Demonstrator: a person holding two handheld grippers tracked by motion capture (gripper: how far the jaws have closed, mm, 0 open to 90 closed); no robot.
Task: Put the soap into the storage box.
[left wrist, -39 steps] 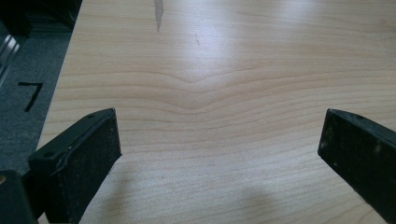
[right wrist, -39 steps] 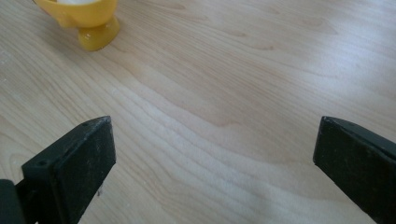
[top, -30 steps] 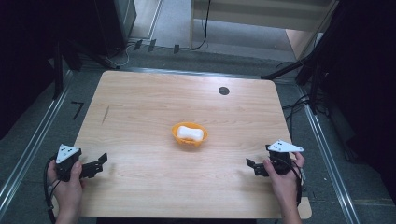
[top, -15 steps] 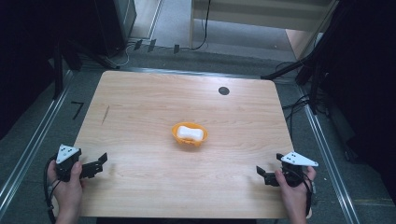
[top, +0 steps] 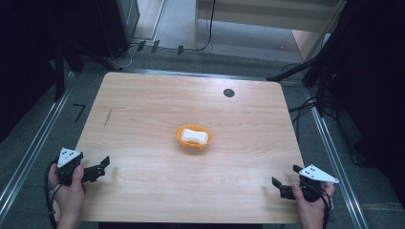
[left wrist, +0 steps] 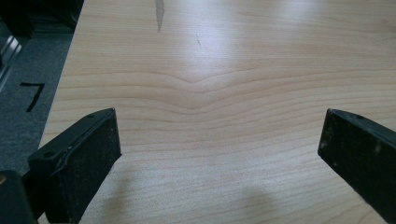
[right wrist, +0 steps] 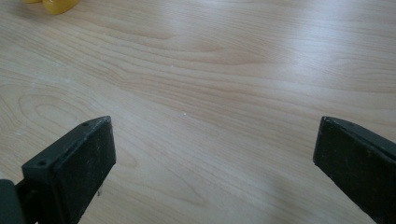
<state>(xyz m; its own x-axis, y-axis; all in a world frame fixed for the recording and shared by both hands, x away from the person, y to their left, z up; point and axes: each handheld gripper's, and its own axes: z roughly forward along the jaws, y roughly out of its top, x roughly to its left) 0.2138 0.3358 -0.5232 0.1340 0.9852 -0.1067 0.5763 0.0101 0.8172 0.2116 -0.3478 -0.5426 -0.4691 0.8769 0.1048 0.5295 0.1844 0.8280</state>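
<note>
- An orange bowl (top: 194, 138) sits near the middle of the wooden table (top: 143, 109), and a white, rounded lump (top: 196, 136) lies inside it; what that lump is, I cannot tell from here.
- In the right gripper view a sliver of the bowl's yellow-orange wall (right wrist: 56, 5) peeks in at the top left corner, far from the jaws.
- The right gripper (top: 287, 179) hovers at the table's near right corner, held in a hand (top: 311, 205), jaws spread wide with bare wood between them, well apart from the bowl.
- The left gripper (top: 102, 167) sits at the near left edge in the other hand (top: 70, 191), also gaping wide and gripping nothing, equally far from the bowl.
- In the left gripper view a dark streak (left wrist: 159, 14) marks the wood ahead.
- A small black round spot (top: 229, 92) lies near the table's far edge.
- Beyond the table's left side, a black "7" mark (top: 79, 111) shows on the grey floor.
</note>
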